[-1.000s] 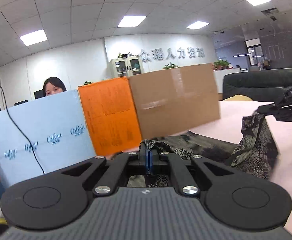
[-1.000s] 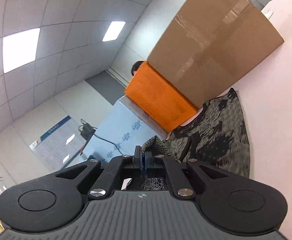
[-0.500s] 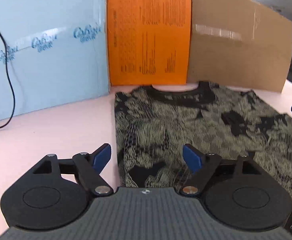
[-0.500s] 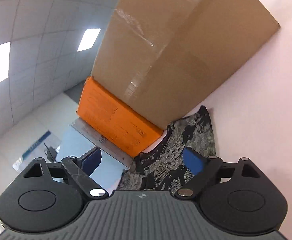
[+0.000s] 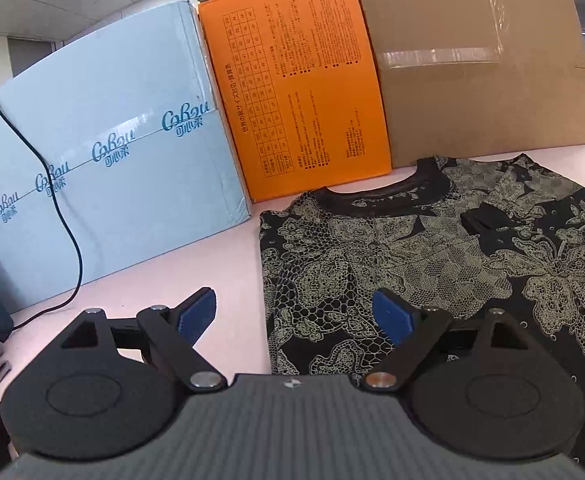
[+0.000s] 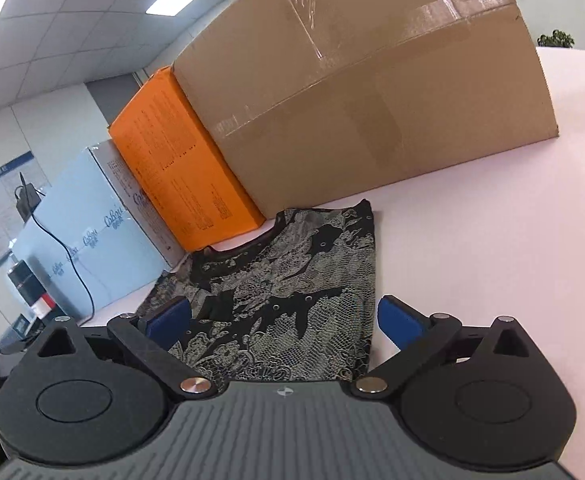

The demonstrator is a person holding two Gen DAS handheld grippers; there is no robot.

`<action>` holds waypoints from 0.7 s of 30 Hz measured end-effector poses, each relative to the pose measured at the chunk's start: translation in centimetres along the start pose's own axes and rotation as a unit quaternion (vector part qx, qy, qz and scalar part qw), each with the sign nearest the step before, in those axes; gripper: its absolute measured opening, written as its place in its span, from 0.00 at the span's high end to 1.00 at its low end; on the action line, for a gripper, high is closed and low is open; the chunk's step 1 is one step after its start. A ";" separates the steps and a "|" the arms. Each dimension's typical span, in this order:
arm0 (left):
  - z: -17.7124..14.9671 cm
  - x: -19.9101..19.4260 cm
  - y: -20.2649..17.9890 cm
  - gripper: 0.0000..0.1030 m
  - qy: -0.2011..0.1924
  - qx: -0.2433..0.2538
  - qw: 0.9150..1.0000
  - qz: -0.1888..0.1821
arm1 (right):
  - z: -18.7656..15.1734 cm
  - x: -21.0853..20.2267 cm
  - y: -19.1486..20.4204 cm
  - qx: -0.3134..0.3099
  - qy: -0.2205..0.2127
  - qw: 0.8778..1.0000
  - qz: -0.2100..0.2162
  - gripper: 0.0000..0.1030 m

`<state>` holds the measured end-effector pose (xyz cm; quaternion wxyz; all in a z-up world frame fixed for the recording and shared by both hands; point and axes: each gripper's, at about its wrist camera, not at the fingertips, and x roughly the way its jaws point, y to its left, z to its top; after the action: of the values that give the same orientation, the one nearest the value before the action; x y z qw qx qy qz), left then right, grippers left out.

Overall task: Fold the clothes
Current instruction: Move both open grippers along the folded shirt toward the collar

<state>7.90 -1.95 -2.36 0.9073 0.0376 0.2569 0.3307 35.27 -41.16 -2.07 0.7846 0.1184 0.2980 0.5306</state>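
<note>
A black top with a cream lace-flower print [image 5: 432, 264] lies flat on the pale pink tabletop [image 5: 228, 264], collar toward an orange carton [image 5: 296, 92] and brown cardboard box [image 6: 364, 112]. Left gripper [image 5: 294, 314] and right gripper [image 6: 282, 320], jaws just opened wide, hover empty above it.

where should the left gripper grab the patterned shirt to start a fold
Take the patterned shirt at its left shoulder corner, just beside the black neckline, coming in from the bare pink table on the left. The shirt lies flat with a straight, free left edge there, so one pad of the open left gripper can probably slide under it.
</note>
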 end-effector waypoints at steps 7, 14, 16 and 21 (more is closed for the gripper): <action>-0.3 0.4 -0.2 0.17 0.011 0.004 1.000 0.008 | -1.7 -3.8 3.1 0.001 -0.015 0.997 0.071 0.00; -0.4 0.6 -0.3 0.16 0.018 0.003 1.000 0.010 | -4.5 -4.2 5.2 0.008 0.073 0.994 0.085 0.00; -0.4 0.7 -0.3 0.16 0.021 0.002 1.000 0.010 | -4.8 -4.5 5.4 -0.003 0.078 0.994 0.071 0.00; -0.4 0.8 -0.2 0.14 0.023 -0.002 1.000 0.009 | -3.2 -5.8 3.7 0.002 0.024 0.999 0.031 0.00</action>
<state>8.35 -1.69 -3.11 0.8982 0.0306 0.2763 0.3405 29.07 -45.34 -0.80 0.7603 0.1162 0.3135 0.5569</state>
